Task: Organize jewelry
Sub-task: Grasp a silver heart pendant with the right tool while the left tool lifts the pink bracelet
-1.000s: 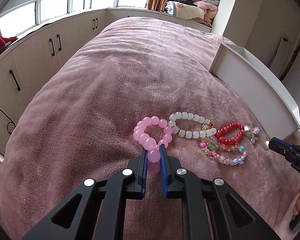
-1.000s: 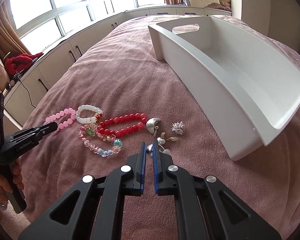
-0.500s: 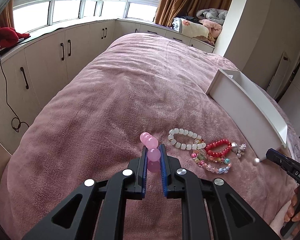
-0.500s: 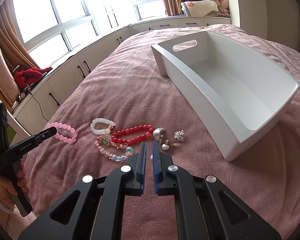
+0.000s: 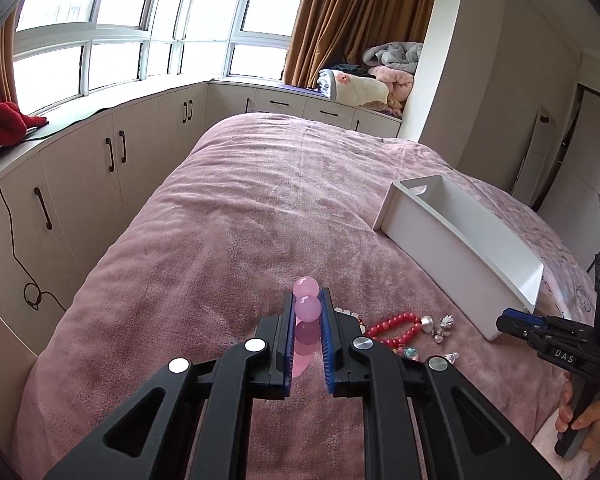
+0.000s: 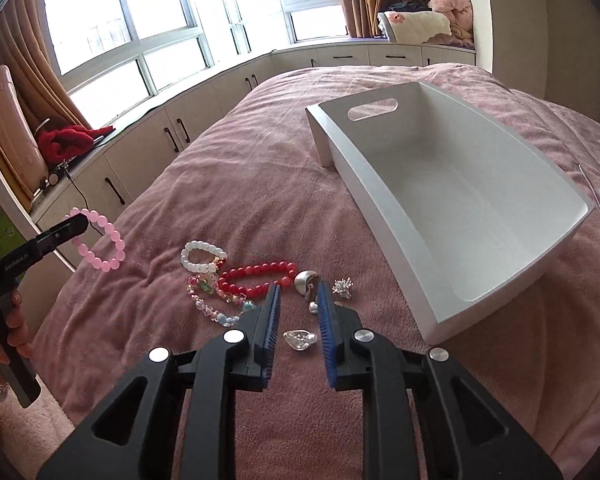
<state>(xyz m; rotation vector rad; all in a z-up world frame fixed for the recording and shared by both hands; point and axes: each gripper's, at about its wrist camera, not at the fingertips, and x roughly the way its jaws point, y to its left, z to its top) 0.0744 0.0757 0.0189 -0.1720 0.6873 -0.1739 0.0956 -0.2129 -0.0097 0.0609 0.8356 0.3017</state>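
Observation:
My left gripper (image 5: 307, 300) is shut on a pink bead bracelet (image 5: 307, 308) and holds it up above the bed; in the right wrist view the bracelet (image 6: 100, 240) hangs from that gripper (image 6: 82, 222) at the left. My right gripper (image 6: 296, 300) is open and empty, low over small silver pieces (image 6: 300, 340). A white bead bracelet (image 6: 202, 256), a red bead bracelet (image 6: 260, 278), a pastel bead bracelet (image 6: 216, 308) and silver charms (image 6: 342, 286) lie on the pink blanket (image 6: 240, 200). A white bin (image 6: 440, 184) stands empty at the right.
The bed's left edge drops to cream cabinets (image 5: 80, 184) under windows. A black cable (image 5: 16, 256) hangs there. Folded blankets (image 5: 364, 80) lie on the far ledge. The white bin (image 5: 460, 248) sits right of the jewelry in the left wrist view.
My left gripper has lifted the pink bracelet off the blanket. My right gripper has opened and let a silver piece drop onto the blanket; it has also pulled back and up.

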